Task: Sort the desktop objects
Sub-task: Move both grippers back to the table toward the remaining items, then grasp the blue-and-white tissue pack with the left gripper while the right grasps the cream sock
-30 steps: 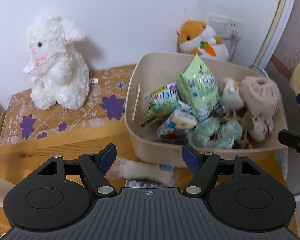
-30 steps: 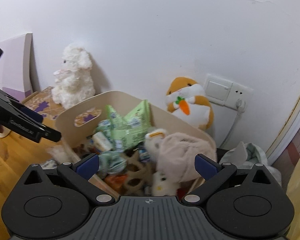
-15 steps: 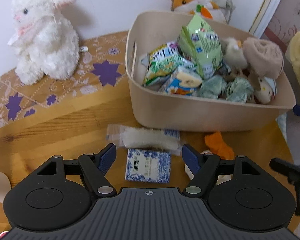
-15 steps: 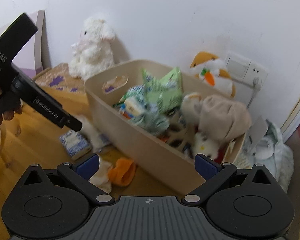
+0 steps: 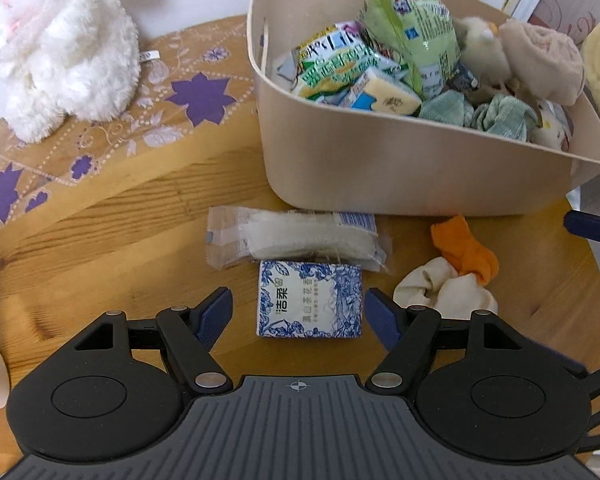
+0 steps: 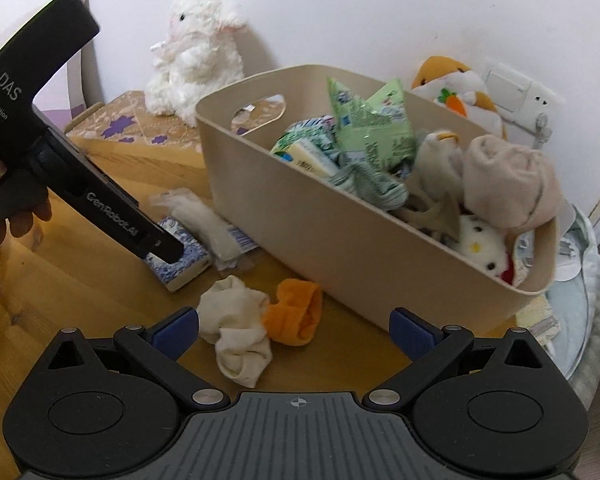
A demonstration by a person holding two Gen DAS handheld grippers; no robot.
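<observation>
- A round wooden table [image 5: 112,232] stands against a plain white wall [image 6: 340,12], cluttered with small household things.
- A blue-and-white patterned tissue pack [image 5: 309,299] lies flat on the table, near its front edge.
- The left gripper [image 5: 298,312] hangs over that pack with its jaws wide apart, one blue pad on either side, neither touching it; it holds nothing.
- Just behind the pack, touching its far edge, lies a clear plastic packet of white cloth [image 5: 296,240].
- To the right of the pack is a crumpled cream sock [image 6: 236,328] with an orange sock [image 6: 296,310] pressed against it.
- The right gripper [image 6: 294,328] hovers above these two socks, jaws also spread wide and empty (whether the pads touch the fabric cannot be told).
- Behind everything sits a beige plastic bin [image 5: 400,168], heaped with green snack bags [image 5: 412,32], green cloths, a rolled beige towel [image 6: 508,184] and small plush toys.
- A white plush rabbit [image 5: 60,48] sits to the left on a floral box lid [image 5: 120,128].
- An orange hamster plush [image 6: 456,88] leans on the wall behind the bin, beside a wall socket [image 6: 520,92].
</observation>
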